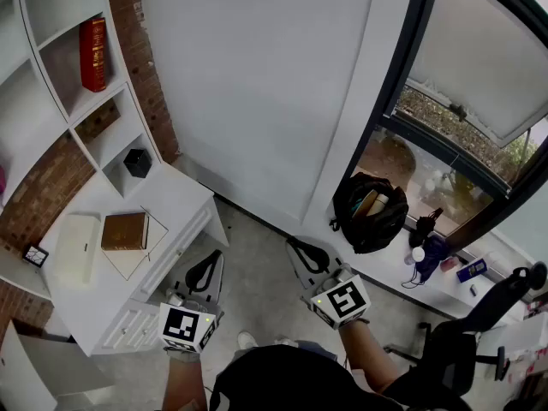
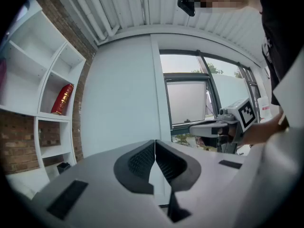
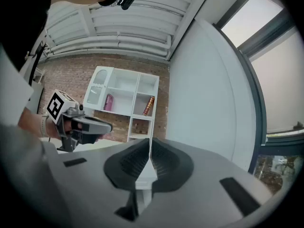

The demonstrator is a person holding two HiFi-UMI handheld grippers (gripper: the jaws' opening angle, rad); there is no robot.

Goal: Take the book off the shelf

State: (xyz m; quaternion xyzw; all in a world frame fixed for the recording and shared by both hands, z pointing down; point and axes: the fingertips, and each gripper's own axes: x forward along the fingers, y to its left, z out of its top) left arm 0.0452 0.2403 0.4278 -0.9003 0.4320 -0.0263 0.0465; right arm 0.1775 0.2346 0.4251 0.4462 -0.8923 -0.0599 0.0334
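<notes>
A red book (image 1: pixel 92 54) stands upright in a compartment of the white shelf (image 1: pixel 53 32) at the upper left; it also shows as the red book (image 2: pixel 62 99) in the left gripper view and as the red book (image 3: pixel 148 105) in the right gripper view. A brown book (image 1: pixel 125 230) lies flat on the white cabinet top (image 1: pixel 175 202) under the shelf. My left gripper (image 1: pixel 205 271) (image 2: pixel 155 146) is shut and empty, held low beside the cabinet. My right gripper (image 1: pixel 302 249) (image 3: pixel 150 146) is also shut with nothing in it, to the right of the left one. Both are far from the shelf.
A small black box (image 1: pixel 137 162) sits in a low shelf compartment and a small clock (image 1: pixel 35 254) at the cabinet's left. A black backpack (image 1: pixel 370 211) rests on the window ledge, and an office chair (image 1: pixel 479 324) stands at the lower right. A pink item (image 3: pixel 109 102) sits in another shelf compartment.
</notes>
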